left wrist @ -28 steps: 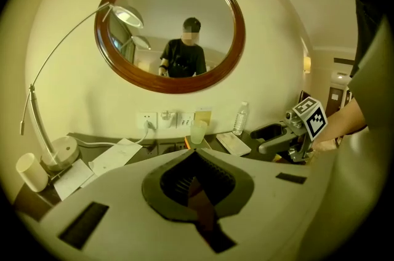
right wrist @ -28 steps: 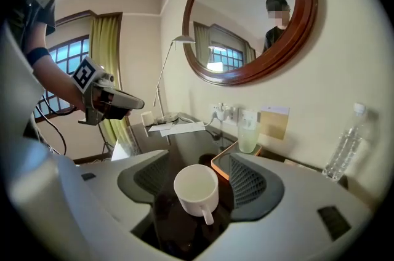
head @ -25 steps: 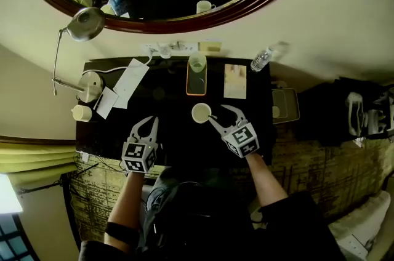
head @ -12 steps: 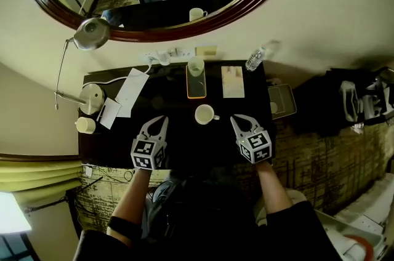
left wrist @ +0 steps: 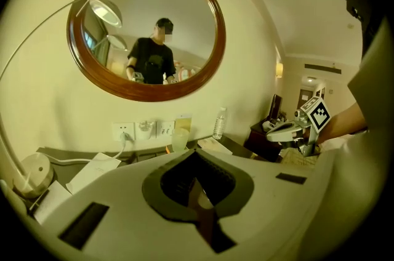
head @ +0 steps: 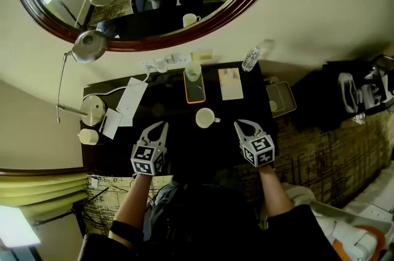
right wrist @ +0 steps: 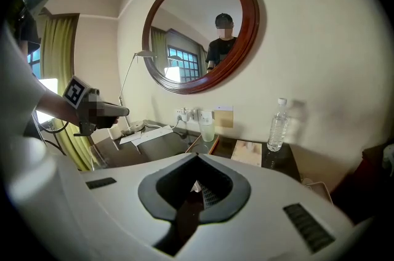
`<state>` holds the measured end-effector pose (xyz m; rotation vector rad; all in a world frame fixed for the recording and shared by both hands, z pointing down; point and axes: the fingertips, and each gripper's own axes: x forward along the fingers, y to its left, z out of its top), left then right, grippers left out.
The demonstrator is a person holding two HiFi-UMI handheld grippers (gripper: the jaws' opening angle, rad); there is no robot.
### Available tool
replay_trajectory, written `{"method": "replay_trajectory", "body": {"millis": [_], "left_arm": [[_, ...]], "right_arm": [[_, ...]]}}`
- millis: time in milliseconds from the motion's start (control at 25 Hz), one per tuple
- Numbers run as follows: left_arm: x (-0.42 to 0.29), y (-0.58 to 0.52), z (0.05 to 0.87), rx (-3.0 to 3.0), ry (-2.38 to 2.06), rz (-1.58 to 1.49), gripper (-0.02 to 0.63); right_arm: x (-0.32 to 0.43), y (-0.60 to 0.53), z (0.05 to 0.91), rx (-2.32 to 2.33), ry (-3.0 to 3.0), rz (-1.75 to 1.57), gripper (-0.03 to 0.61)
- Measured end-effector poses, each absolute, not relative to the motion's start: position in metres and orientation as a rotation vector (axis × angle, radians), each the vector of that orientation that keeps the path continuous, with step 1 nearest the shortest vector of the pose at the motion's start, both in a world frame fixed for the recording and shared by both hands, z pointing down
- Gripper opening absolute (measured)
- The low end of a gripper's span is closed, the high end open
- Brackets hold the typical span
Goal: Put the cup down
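In the head view, the cup (head: 205,117) stood alone on the bench (head: 166,100). A second before, the right claw (head: 243,125) had gripped its handle; it had since drawn back, apart from the cup. The left gripper view showed the left claw (left wrist: 197,187) pinched together and empty. The right gripper view showed its own claw (right wrist: 196,188) closed on nothing, so the cup looked to be set down.

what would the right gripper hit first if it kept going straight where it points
Likely the bare table top ahead of the right gripper, which tilts downward; the cup sits left of that line. Depth unclear.
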<state>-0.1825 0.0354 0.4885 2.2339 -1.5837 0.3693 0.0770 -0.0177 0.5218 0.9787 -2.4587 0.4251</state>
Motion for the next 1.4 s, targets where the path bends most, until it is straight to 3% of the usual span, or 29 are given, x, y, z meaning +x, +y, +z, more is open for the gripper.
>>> {"method": "replay_trajectory", "body": {"millis": [400, 520, 840, 1040, 1400], "left_arm": [[-0.175, 0.001, 0.492, 2.282, -1.534, 0.381, 0.000], [-0.172, -0.025, 0.500, 2.337, -1.462, 0.377, 0.046], [-0.154, -0.104, 0.517, 2.498, -1.219, 0.423, 0.250], [-0.157, -0.146, 0.577, 2.598, -1.061, 0.432, 0.412], [-0.149, -0.207, 0.633, 2.682, -0.998, 0.481, 0.502]], "right_arm": [[0.086, -0.015, 0.534, 1.011, -2.440, 0.475, 0.011], [0.089, -0.016, 0.536, 1.041, -2.421, 0.494, 0.011], [0.097, -0.029, 0.550, 1.183, -2.383, 0.573, 0.011], [0.097, -0.034, 0.570, 1.266, -2.369, 0.614, 0.011], [0.093, -0.030, 0.612, 1.347, -2.373, 0.651, 0.011]]}}
